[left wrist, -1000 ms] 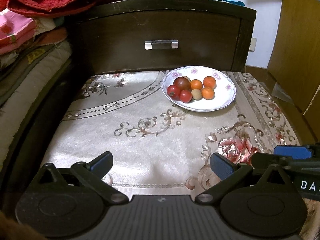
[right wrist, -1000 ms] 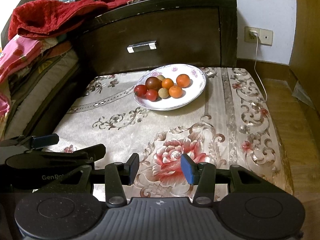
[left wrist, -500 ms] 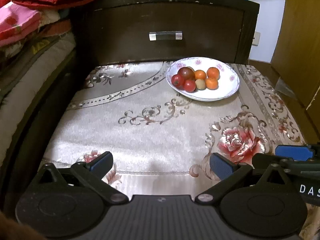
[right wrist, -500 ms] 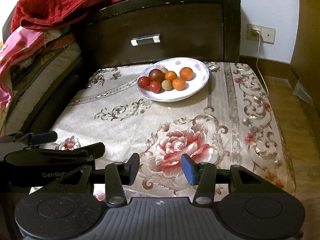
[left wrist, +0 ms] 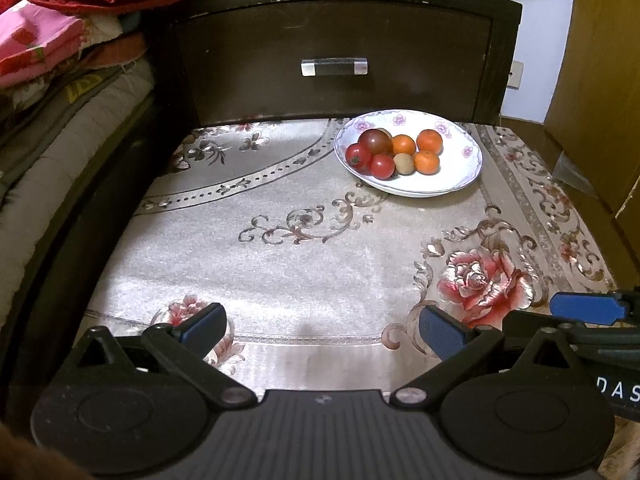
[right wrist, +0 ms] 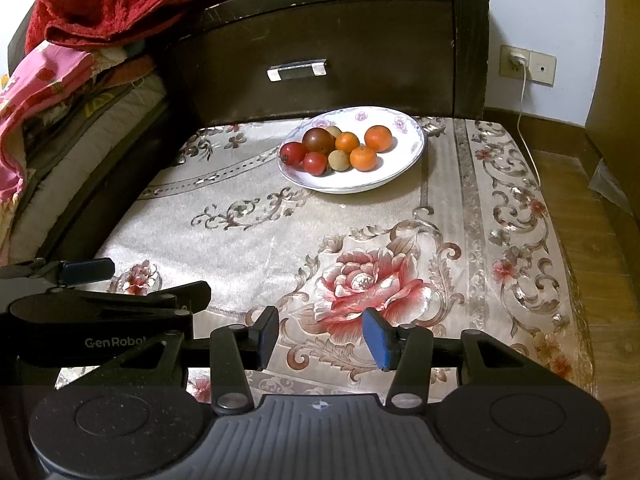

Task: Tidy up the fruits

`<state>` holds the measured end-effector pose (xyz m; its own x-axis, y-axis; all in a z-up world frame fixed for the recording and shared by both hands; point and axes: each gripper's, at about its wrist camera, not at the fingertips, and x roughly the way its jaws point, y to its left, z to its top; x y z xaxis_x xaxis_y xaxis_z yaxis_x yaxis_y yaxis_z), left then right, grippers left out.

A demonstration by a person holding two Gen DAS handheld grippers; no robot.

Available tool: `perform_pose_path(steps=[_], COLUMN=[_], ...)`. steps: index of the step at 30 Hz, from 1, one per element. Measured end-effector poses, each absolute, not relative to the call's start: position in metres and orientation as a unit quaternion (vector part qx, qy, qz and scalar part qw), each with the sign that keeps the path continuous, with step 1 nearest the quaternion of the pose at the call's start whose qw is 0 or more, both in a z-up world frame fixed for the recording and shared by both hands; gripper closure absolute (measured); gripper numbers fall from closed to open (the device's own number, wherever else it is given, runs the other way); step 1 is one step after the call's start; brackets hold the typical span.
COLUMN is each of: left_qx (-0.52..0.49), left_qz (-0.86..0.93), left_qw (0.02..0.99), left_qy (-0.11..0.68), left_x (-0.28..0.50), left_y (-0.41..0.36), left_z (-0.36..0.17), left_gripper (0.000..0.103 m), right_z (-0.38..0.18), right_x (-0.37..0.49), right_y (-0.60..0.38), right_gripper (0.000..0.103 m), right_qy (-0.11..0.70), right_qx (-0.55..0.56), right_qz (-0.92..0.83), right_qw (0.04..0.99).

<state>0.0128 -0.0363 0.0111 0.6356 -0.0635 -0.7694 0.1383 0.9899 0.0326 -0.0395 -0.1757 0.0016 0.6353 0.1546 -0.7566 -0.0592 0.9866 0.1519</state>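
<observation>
A white floral plate (left wrist: pixel 460 172) (right wrist: pixel 404 160) sits at the far right of a floral-clothed table. It holds several fruits: red tomatoes (left wrist: pixel 358 157) (right wrist: pixel 292 153), a dark tomato (left wrist: pixel 375 142) (right wrist: pixel 318 140), oranges (left wrist: pixel 429 141) (right wrist: pixel 378 138) and a small brown fruit (left wrist: pixel 404 163) (right wrist: pixel 339 160). My left gripper (left wrist: pixel 322 330) is open and empty near the table's front edge, far from the plate. My right gripper (right wrist: pixel 320 336) is open and empty, at the front edge beside the left one (right wrist: pixel 86 272).
A dark wooden drawer unit (left wrist: pixel 336 68) (right wrist: pixel 320 68) stands right behind the plate. Stacked bedding and a red towel (right wrist: pixel 112 12) lie at the left. A wall socket with a cable (right wrist: pixel 520 64) and wooden floor are at the right.
Both grippers have drawn back and risen a little, so more of the table's front shows. The plate and fruits have not moved. Both grippers stay open.
</observation>
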Motion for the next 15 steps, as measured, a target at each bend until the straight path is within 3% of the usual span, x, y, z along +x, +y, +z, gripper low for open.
perform_pose_path(steps=[15], left_qx=[0.054], left_qz=[-0.053], left_qw=[0.901], left_qy=[0.427], left_x=[0.0123], left_y=[-0.0376], left_z=[0.0068], left_gripper=[0.000], right_z=[-0.0034], right_x=[-0.0377], right_y=[-0.1754], right_gripper=[0.059], right_qy=[0.432], right_qx=[0.051], right_qz=[0.058], right_qw=[0.899])
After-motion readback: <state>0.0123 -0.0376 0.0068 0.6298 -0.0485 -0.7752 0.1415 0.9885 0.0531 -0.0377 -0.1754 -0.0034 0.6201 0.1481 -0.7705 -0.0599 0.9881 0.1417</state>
